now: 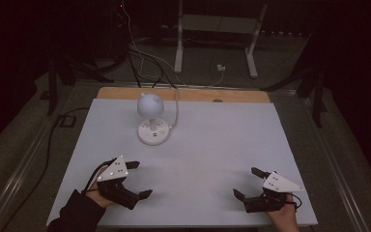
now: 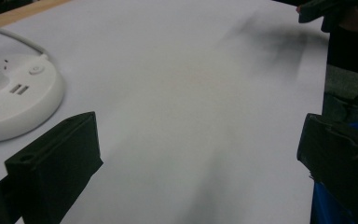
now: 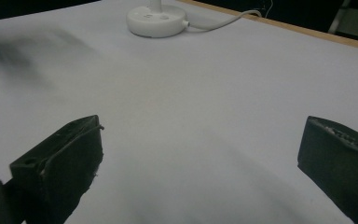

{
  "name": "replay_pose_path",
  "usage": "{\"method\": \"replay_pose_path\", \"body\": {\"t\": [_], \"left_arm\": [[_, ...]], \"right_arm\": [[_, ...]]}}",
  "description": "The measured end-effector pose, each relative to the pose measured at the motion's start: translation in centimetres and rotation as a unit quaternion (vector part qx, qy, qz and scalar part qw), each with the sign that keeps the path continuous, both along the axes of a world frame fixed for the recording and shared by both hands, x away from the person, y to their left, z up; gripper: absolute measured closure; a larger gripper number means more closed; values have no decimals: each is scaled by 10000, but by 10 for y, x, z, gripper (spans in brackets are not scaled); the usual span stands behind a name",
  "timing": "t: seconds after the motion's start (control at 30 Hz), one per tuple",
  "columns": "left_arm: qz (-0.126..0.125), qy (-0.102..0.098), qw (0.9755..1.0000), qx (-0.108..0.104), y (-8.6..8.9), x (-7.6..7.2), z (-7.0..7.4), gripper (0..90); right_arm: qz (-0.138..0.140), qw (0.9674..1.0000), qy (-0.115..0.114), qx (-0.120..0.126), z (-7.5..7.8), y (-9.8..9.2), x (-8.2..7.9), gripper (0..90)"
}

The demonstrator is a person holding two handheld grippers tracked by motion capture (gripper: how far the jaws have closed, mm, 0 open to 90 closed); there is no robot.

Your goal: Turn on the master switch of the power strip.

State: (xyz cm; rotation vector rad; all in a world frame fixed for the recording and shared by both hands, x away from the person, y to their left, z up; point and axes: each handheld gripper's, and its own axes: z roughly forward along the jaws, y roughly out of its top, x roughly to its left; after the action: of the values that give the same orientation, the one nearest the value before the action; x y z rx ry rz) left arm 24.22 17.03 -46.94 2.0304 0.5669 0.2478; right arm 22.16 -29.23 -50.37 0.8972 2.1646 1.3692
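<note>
Both grippers waited at the table's (image 1: 222,145) near edge.
We held the left gripper (image 1: 140,180) and right gripper (image 1: 245,182) with fingers apart, empty; we judged the lamp (image 1: 152,118) needed a level approach.

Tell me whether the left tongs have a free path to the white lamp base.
Probably yes. The left tongs stand open, and bare table lies between them and the lamp base. The lamp's cable runs off the far side, out of the way.
</note>
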Motion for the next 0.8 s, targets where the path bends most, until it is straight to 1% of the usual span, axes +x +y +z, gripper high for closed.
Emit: {"method": "replay_pose_path", "body": {"t": [0.17, 0.2, 0.23, 0.27, 0.4, 0.6, 0.8], "left_arm": [[46, -6, 10000, 0, -4, 6, 2, 0], [43, -5, 10000, -32, -5, 6, 2, 0], [54, -5, 10000, -14, -6, 7, 3, 0], [53, -38, 10000, 2, -7, 8, 3, 0], [98, -54, 9999, -48, -10, 12, 8, 0], [161, -130, 9998, -44, -14, 19, 13, 0], [200, -140, 9997, -76, -19, 24, 14, 0]], "right_arm": [[11, 10000, 2, 13, 0, 0, 0, 0], [6, 10000, 1, -2, 0, 0, 0, 0], [1, 10000, -9, -17, 0, 0, 0, 0], [6, 10000, -8, 4, 0, 0, 0, 0], [13, 10000, 6, 5, 0, 0, 0, 0], [16, 10000, 15, 12, 0, -1, 0, 0], [14, 10000, 14, 11, 0, -1, 0, 0]]}}
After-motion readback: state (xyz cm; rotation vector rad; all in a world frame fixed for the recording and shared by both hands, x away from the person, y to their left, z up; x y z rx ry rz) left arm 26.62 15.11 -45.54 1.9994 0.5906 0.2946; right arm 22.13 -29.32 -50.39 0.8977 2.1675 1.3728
